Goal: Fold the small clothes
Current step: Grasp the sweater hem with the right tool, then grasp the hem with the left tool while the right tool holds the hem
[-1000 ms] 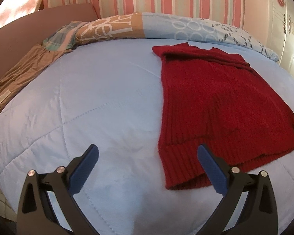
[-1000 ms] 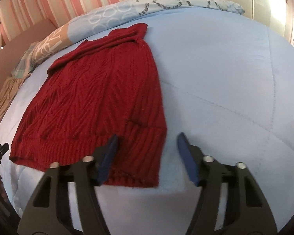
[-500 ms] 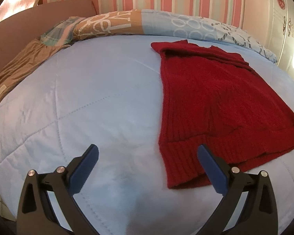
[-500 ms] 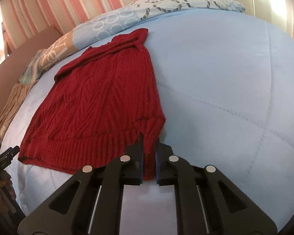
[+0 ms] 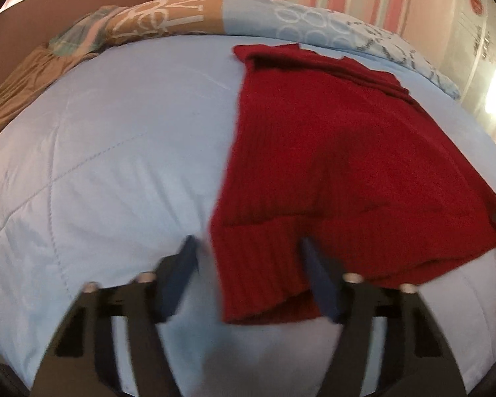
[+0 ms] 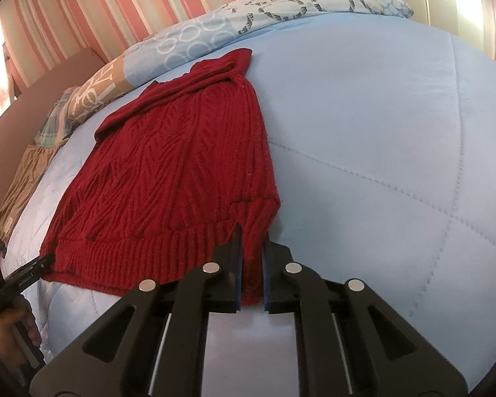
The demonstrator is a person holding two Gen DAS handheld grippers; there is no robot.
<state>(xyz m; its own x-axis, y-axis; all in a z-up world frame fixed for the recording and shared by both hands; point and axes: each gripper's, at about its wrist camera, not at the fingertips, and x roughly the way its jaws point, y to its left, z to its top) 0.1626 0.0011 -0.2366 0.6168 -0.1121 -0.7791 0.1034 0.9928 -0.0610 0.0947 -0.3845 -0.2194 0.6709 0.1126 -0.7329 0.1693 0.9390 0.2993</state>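
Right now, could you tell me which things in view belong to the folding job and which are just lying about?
In the job:
- red knit sweater
- right gripper, jaws shut on the sweater's hem corner
- left gripper, jaws open around the other hem corner

Lying about:
- light blue quilt
- patterned pillow
- brown garment

The right gripper [image 6: 250, 266], a black two-finger tool with blue pads, is clamped on the near right corner of the red knitted sweater [image 6: 178, 178], at its ribbed hem. The left gripper [image 5: 251, 273], of the same build, stands with its fingers parted, straddling the sweater's near left hem corner.
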